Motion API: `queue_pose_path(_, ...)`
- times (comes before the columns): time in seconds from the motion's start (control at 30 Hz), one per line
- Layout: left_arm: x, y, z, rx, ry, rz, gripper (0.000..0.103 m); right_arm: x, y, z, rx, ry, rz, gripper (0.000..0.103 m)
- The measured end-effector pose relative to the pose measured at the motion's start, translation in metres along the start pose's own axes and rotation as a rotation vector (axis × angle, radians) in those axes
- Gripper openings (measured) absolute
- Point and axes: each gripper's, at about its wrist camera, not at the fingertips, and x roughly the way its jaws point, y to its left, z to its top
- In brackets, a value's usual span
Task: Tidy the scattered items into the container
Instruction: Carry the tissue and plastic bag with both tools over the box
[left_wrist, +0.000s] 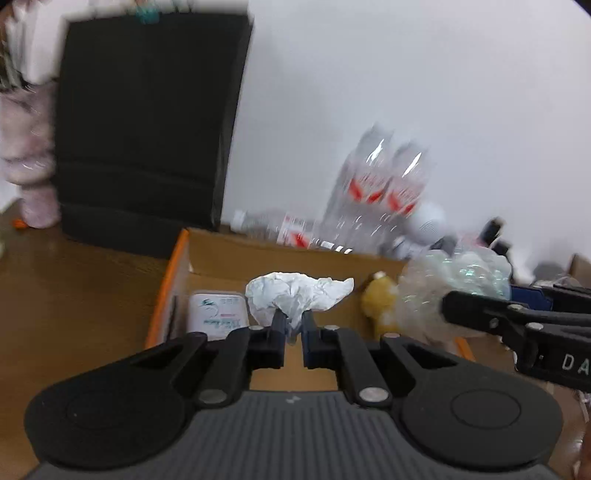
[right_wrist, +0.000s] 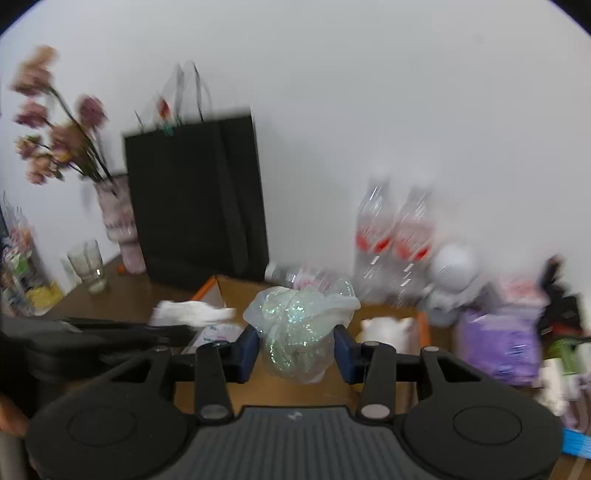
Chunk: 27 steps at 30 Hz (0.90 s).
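Observation:
My left gripper (left_wrist: 293, 321) is shut on a crumpled white paper ball (left_wrist: 295, 291) and holds it above the open cardboard box (left_wrist: 221, 254) with orange edges. My right gripper (right_wrist: 295, 341) is shut on a clear glittery plastic bag (right_wrist: 299, 325), also over the box (right_wrist: 236, 291). In the left wrist view the bag (left_wrist: 443, 288) and the right gripper's arm sit at the right. The box holds a white packet (left_wrist: 218, 314) and a yellow soft toy (left_wrist: 380, 299). The paper ball (right_wrist: 192, 312) shows at the left of the right wrist view.
A tall black paper bag (right_wrist: 195, 199) stands behind the box on the brown wooden table (left_wrist: 74, 295). Clear water bottles (right_wrist: 395, 236) stand and lie at the back. A vase of dried flowers (right_wrist: 118, 221), a glass (right_wrist: 88, 266) and a purple packet (right_wrist: 498, 343) flank the box.

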Motion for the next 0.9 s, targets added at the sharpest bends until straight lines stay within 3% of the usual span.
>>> queue_pose_path(0.17,0.078,0.019,0.01,-0.12,0.133,0.015,0.009,0.093,-0.013,0.017,-0.029,0.192,-0.039,0.042)
queue_pose_path(0.33,0.116,0.012,0.008,-0.06,0.175,0.043,0.012,0.15,-0.018,0.013,-0.066,0.316,-0.096,0.042)
queue_pose_path(0.4,0.126,0.011,0.008,-0.035,0.181,0.071,0.021,0.165,-0.016,0.014,-0.089,0.329,-0.125,0.045)
queue_pose_path(0.47,0.133,0.016,0.009,-0.042,0.188,0.076,0.025,0.172,-0.014,0.014,-0.113,0.326,-0.169,0.048)
queue_pose_path(0.53,0.132,0.021,0.012,-0.053,0.193,0.049,0.031,0.181,-0.019,0.015,-0.086,0.349,-0.16,0.05)
queue_pose_path(0.6,0.122,0.024,0.015,-0.048,0.182,0.028,0.043,0.181,-0.024,0.018,-0.053,0.368,-0.134,0.05)
queue_pose_path(0.7,0.101,0.027,0.023,-0.017,0.146,0.026,0.06,0.166,-0.026,0.023,-0.02,0.338,-0.116,0.057)
queue_pose_path(0.83,0.073,0.024,0.033,0.037,0.144,0.077,0.069,0.137,-0.024,0.033,-0.002,0.301,-0.121,0.062)
queue_pose_path(0.9,0.056,0.022,0.034,0.045,0.145,0.083,0.08,0.118,-0.02,0.037,0.011,0.291,-0.118,0.065)
